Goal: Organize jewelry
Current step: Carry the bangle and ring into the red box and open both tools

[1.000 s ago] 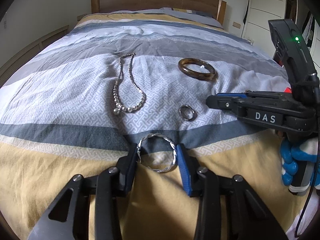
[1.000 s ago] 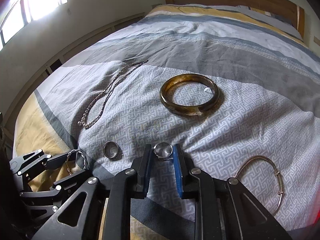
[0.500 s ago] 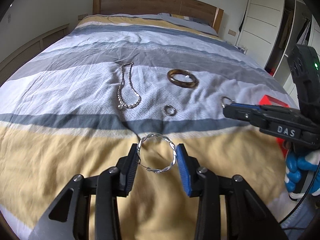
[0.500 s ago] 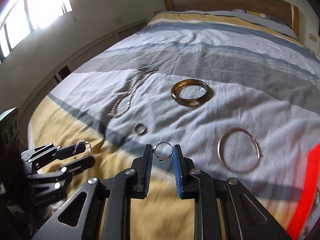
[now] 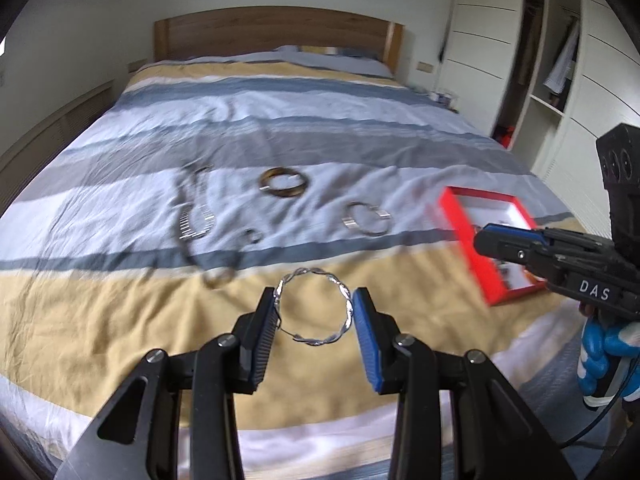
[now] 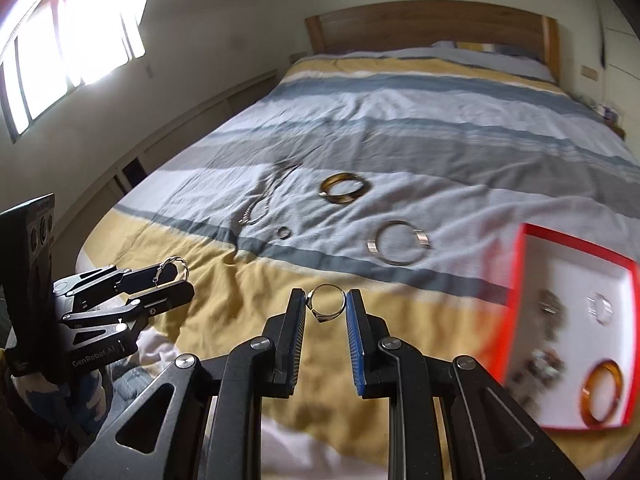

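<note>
My left gripper (image 5: 314, 312) is shut on a twisted silver bracelet (image 5: 340, 290), held above the yellow band of the bedspread; it also shows in the right wrist view (image 6: 174, 270). My right gripper (image 6: 326, 306) is shut on a small silver ring (image 6: 327, 305); it shows at the right of the left wrist view (image 5: 486, 242). A red jewelry box (image 6: 524, 248) with a white lining holds an amber bangle (image 6: 602, 394) and several small pieces; it lies at the right (image 5: 468, 240). On the bed lie a bead necklace (image 5: 196, 216), a brown bangle (image 5: 284, 182), a thin silver bangle (image 5: 366, 220) and a ring (image 5: 252, 236).
The striped bedspread (image 5: 120, 320) covers the whole bed, with a wooden headboard (image 5: 272, 32) at the far end. White wardrobes and open shelves (image 5: 560, 80) stand on the right. A window (image 6: 60, 40) is on the left wall.
Both grippers have pulled back and up from the bed with their pieces. The jewelry on the bed looks smaller and farther. The red box has come into view at the right.
</note>
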{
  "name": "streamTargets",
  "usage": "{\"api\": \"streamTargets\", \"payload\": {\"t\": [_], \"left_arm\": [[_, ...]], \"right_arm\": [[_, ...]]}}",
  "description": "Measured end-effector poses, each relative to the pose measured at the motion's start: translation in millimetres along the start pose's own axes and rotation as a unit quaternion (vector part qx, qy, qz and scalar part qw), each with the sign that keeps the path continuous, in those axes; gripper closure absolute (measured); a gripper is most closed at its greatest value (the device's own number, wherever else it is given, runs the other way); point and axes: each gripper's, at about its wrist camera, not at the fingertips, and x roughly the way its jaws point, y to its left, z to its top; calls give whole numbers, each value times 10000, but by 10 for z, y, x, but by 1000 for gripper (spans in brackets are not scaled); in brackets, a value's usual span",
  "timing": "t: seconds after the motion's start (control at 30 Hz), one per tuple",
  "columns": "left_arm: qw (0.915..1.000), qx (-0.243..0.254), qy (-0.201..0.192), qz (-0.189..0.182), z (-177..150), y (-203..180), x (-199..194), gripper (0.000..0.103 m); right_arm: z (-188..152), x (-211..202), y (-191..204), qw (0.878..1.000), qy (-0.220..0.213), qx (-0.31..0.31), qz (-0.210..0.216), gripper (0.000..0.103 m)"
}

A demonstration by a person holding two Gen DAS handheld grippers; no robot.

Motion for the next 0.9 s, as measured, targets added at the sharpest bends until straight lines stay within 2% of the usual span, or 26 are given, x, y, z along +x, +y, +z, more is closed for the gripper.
{"api": "streamTargets", "payload": {"t": [0.2,0.43,0.63,0.9], "left_arm": [[9981,336,91,-499,170,-741,121,67],[9922,720,361,-953,357,-1574,592,67],[9855,1007,663,-1191,479,-2129,1150,67],[9842,1107,889,-1061,679,-2427,1871,67]], "right_arm": [[-181,-510,-635,9978,-227,468,-422,83],[-361,-815,-1501,9911,-235,865,-979,83],[-360,-642,-2132,9884,33,945,-1191,83],[-246,-189,-2648,9891,338,878,-1133,82]]}}
